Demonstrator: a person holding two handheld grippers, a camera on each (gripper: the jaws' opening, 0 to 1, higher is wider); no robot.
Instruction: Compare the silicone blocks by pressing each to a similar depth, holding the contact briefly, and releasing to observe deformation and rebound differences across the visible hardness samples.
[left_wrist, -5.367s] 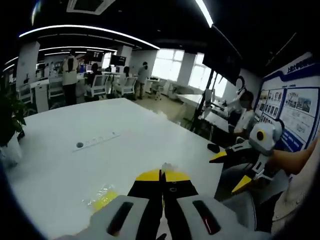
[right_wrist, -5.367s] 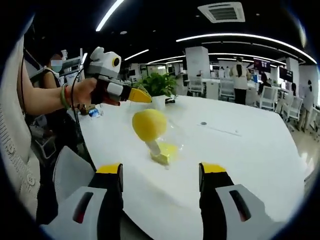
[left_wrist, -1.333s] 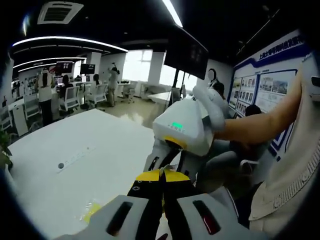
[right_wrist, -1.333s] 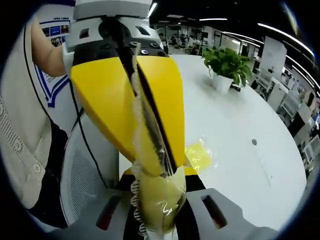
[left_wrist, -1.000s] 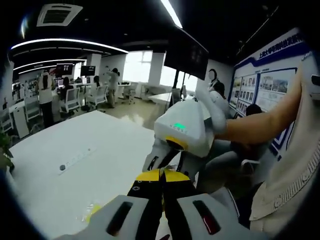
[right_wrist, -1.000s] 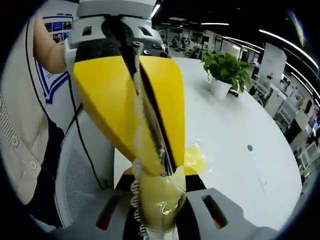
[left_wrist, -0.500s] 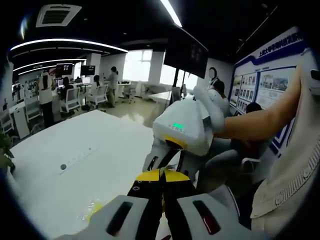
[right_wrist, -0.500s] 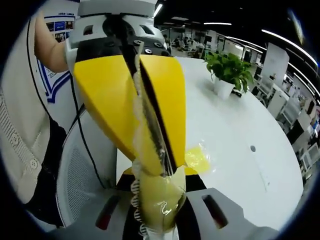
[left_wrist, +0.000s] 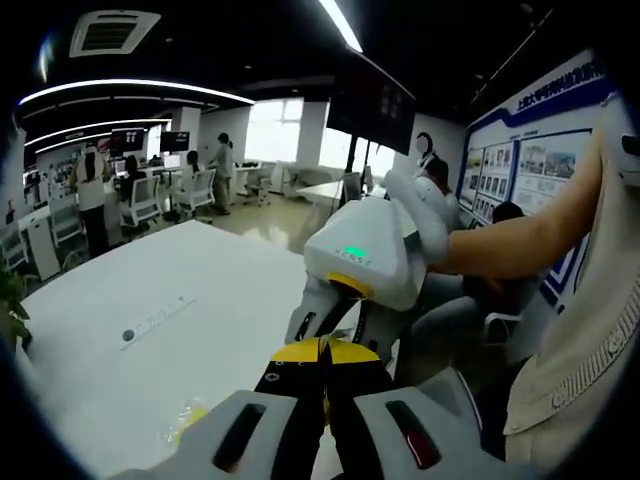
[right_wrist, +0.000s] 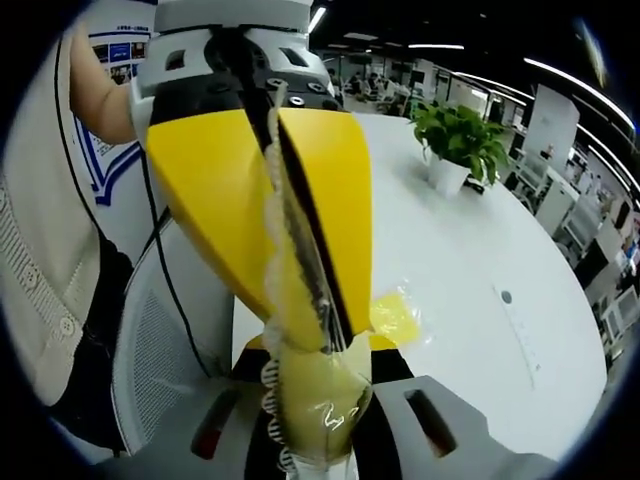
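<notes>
Between both grippers' closed jaws hangs the bagged yellow block (right_wrist: 312, 405).

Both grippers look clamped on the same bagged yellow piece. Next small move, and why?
Probably open the right gripper slightly: it and the left gripper both pinch the yellow silicone piece in its clear plastic bag, while a second bagged yellow sample lies untouched on the white table.

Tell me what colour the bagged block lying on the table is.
Yellow, inside clear plastic: the bagged block shows best in the right gripper view.
</notes>
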